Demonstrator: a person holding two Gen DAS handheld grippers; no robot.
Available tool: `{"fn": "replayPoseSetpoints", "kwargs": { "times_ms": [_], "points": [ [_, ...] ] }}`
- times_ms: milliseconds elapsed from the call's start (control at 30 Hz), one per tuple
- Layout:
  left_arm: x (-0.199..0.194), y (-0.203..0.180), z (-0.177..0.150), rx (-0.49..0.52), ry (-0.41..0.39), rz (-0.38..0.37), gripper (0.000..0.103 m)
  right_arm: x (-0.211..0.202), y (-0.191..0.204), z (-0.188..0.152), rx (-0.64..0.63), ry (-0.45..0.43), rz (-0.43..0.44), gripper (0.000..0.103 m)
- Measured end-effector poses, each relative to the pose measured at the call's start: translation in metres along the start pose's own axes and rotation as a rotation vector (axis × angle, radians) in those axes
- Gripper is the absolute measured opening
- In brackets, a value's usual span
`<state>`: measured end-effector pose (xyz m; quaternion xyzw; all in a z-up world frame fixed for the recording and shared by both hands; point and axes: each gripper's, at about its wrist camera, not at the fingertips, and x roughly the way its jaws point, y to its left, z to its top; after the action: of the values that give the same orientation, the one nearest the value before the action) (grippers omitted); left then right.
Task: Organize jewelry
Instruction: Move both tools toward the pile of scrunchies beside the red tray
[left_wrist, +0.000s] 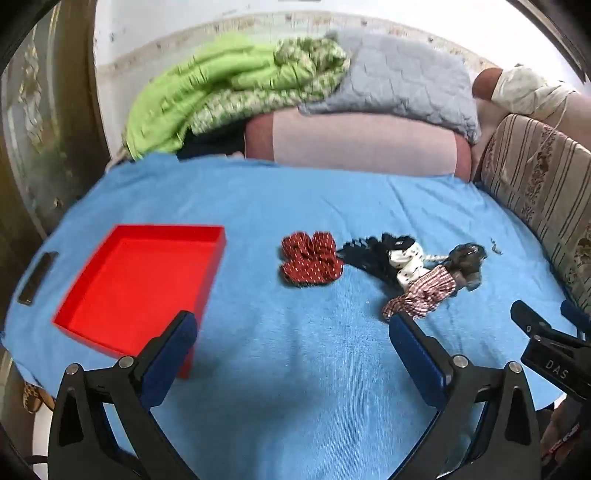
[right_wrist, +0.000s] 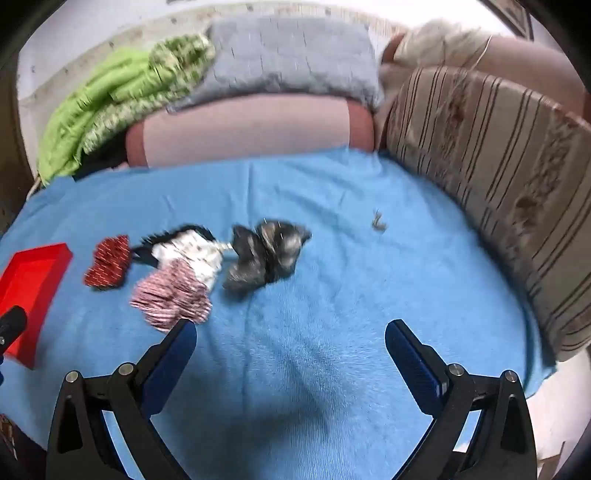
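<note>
With both my left hand-held gripper (left_wrist: 293, 328) and right hand-held gripper (right_wrist: 290, 338) spread apart and empty above the blue towel (left_wrist: 295, 354), I judge sorting not yet started: next, grasp the red dotted bow (left_wrist: 310, 263) for the empty red tray (left_wrist: 140, 284).

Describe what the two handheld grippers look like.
Both the left gripper and the right gripper have matte black angular plastic linkages with round silver pivot bolts and flat blue-padded fingers. White "DAS" lettering marks the right gripper's black body in the left wrist view.
</note>
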<state>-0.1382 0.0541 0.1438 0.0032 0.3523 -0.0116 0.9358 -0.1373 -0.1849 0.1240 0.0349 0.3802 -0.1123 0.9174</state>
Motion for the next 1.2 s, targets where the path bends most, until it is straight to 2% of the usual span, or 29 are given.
{"fn": "replayPoseSetpoints", "kwargs": {
  "times_ms": [133,267,433,767,1067,1200],
  "points": [
    [-0.040,0.001,-0.003,0.007,-0.072,0.001,0.103,-0.038,0.008,0.000,-0.001,-0.080,-0.003,0.103],
    [-0.062,0.002,-0.003,0.013,-0.080,-0.009,0.103,-0.067,0.011,-0.004,0.003,-0.126,-0.016,0.103],
    [-0.077,-0.001,-0.005,0.042,-0.087,0.014,0.103,-0.094,0.011,-0.008,0.019,-0.184,-0.027,0.103],
    [-0.079,0.008,-0.007,-0.007,-0.070,-0.041,0.103,-0.119,0.010,-0.012,0.022,-0.232,-0.044,0.103],
    [-0.079,0.015,-0.008,-0.018,-0.064,-0.032,0.103,-0.125,0.009,-0.009,0.032,-0.247,-0.039,0.103],
    [-0.073,0.011,-0.011,0.024,-0.045,-0.020,0.103,-0.122,0.011,-0.011,0.033,-0.241,-0.027,0.103]
  ]
}}
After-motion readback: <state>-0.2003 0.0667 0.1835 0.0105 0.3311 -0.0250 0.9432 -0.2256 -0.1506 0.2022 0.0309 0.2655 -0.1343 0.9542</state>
